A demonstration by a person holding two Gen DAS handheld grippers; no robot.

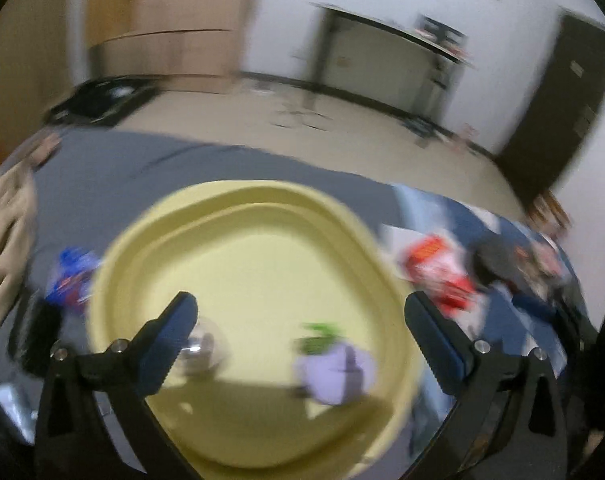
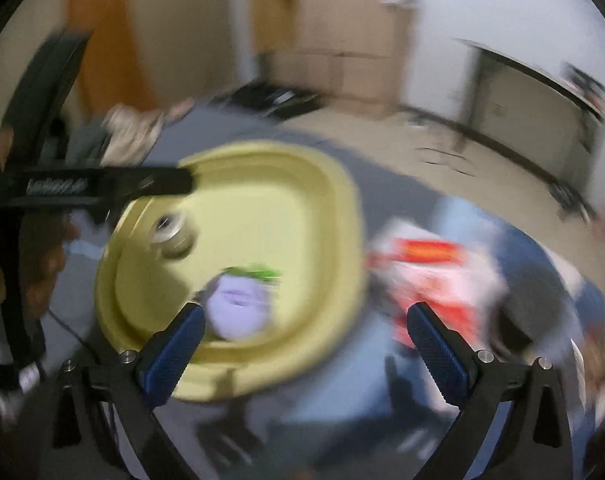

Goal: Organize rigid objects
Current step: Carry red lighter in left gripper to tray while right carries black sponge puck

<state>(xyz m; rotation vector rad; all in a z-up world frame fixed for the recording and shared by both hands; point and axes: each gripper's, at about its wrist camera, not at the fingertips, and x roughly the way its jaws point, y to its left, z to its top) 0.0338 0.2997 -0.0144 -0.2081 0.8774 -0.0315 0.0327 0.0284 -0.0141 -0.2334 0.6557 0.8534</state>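
Observation:
A yellow tray lies on a grey cloth; it also shows in the right wrist view. In it lie a purple toy with a green top and a small clear round object. My left gripper is open and empty above the tray's near part. My right gripper is open and empty over the tray's near right rim, with the purple toy beside its left finger. The left gripper's finger reaches over the tray's far left. Both views are blurred.
A red and white packet lies right of the tray, with a dark object beyond it. A blue packet lies left of the tray. Beige cloth sits at far left. A desk stands by the wall.

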